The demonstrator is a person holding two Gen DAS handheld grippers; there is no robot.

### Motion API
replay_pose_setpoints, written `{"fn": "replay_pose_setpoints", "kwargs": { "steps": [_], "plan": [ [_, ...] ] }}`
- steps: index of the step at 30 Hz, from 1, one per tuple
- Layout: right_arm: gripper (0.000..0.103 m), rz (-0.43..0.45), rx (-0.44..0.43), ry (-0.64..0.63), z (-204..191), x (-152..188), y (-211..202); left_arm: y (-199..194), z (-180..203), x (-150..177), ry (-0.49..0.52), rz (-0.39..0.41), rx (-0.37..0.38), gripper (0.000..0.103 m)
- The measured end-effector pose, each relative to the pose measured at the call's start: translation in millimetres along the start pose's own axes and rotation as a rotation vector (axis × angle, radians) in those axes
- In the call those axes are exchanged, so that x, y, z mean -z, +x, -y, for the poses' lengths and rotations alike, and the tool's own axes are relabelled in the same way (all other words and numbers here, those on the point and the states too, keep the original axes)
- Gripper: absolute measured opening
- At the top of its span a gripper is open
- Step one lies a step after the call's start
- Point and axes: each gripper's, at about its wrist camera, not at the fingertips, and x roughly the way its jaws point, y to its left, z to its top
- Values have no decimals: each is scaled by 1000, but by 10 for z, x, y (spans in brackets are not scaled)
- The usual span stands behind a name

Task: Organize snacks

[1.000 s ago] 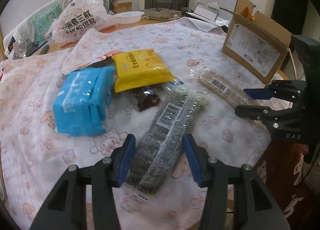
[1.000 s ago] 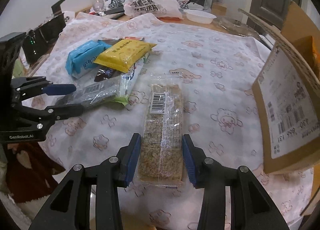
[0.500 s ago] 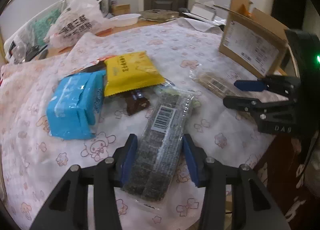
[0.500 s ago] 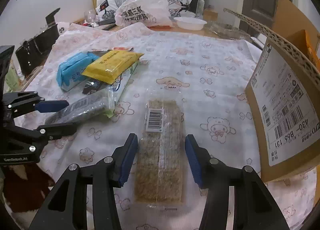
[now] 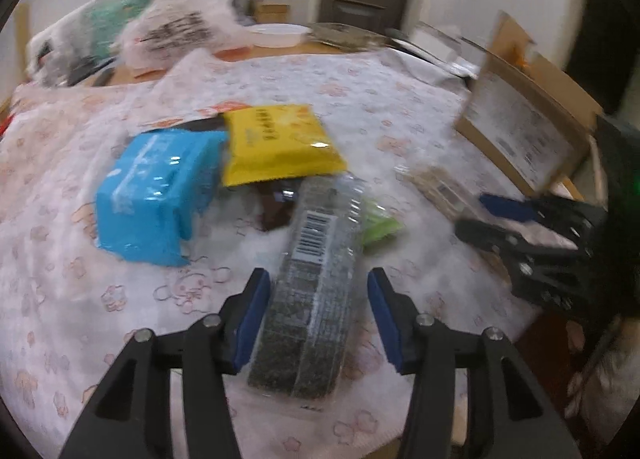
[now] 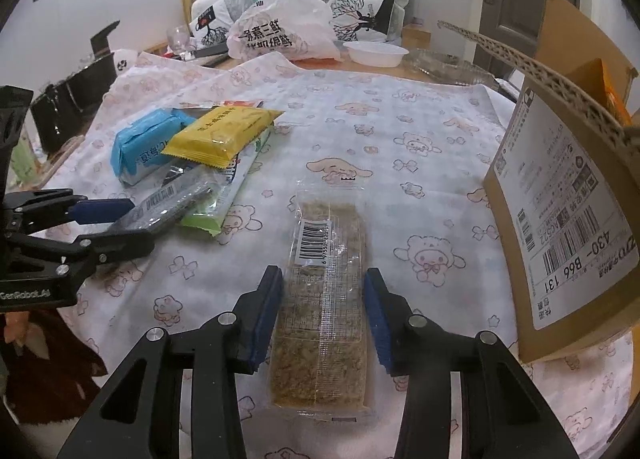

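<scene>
Both grippers are set for a grasp, one on each long snack pack, so the step in hand looks like the pick-up that opens the sorting. The left gripper [image 5: 318, 311] straddles the near half of the long clear-wrapped dark seaweed-coloured snack bar with a white barcode label [image 5: 316, 291], which lies on the pink cartoon-print tablecloth [image 5: 72, 259]; its blue-padded jaws stand apart with the pack between them, the left pad close against the wrapper and the right pad showing a gap, so nothing is clamped. The far end of this bar rests against a green packet [image 5: 378, 225] and a small dark brown wrapper [image 5: 276, 207], beside the heap of a blue plastic pack [image 5: 156, 199] and a yellow foil pouch [image 5: 276, 147]. The right gripper [image 6: 323, 313] frames the long clear-wrapped tan grain bar with a barcode sticker [image 6: 324, 299], lying alone on the cloth well apart from the heap; its jaws too are apart, each pad just beside a long edge of the wrapper. The open brown cardboard box with a white shipping label [image 6: 560, 219] stands near on the right and is the likely place for the snacks. The next move calls for closing each pair of pads gently on the crinkly film, gripping the firm bar and not just loose wrapper, then lifting level so the dark bar comes clear of the green packet without dragging it.
</scene>
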Motion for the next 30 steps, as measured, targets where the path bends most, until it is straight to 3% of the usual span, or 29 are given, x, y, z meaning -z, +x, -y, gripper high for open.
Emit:
{"fn": "replay_pose_setpoints", "kwargs": {
  "steps": [4,10,11,12,17,30],
  "plan": [
    [38,-2,-17,-6,-7,15,-13,-17,68,26,26,-13,43,47],
    [40,3,-2,-36,-56,-1,18,111,166,-35,63,27,-87,47],
    [40,14,0,-42,-62,3,23,129,192,-40,75,32,-110,41],
    [37,21,-1,-43,-63,9,19,129,198,-35,70,40,-114,38],
    [36,38,10,-49,-84,22,-50,87,128,-36,35,34,-110,37],
    [37,233,-112,-106,-252,-301,-853,-791,184,-342,-10,196,-118,37]
  ]
}}
